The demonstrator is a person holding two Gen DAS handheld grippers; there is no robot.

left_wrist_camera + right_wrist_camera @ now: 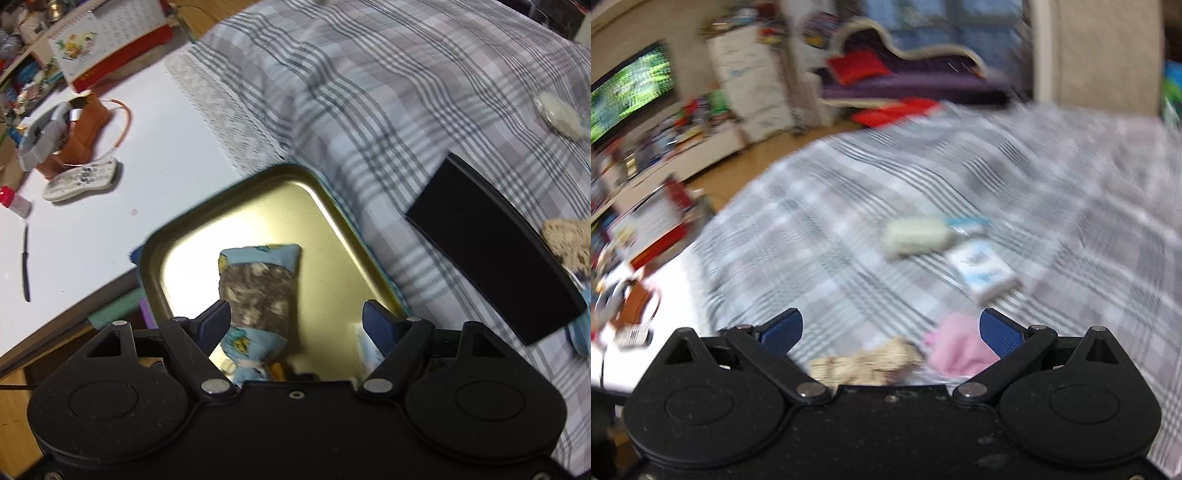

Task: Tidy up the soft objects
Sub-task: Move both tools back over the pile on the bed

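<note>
Two grippers, both with jaws spread and nothing between them. Left gripper hangs over a gold metal tin at the edge of the plaid bedspread; a blue patterned sock lies inside the tin, just at 12 o'clock from the left fingertip, apparently not pinched. Looks like a drop-off just done, or a re-grip about to start; cannot tell which. A black lid-like panel lies at 3 o'clock from the tin, a beige knitted piece past it at the frame's edge.

Right gripper view is motion-blurred. Pink soft item sits just inside its right finger at 5 o'clock, beige knit item at 6 o'clock. Farther out toward 1 o'clock: a whitish soft lump and a white-blue packet, close together.

Step in hand, by my read: filling the tin with soft items. Next move likely calls for the right gripper to drop lower, centre on the pink or beige piece, and close on a fold.
</note>
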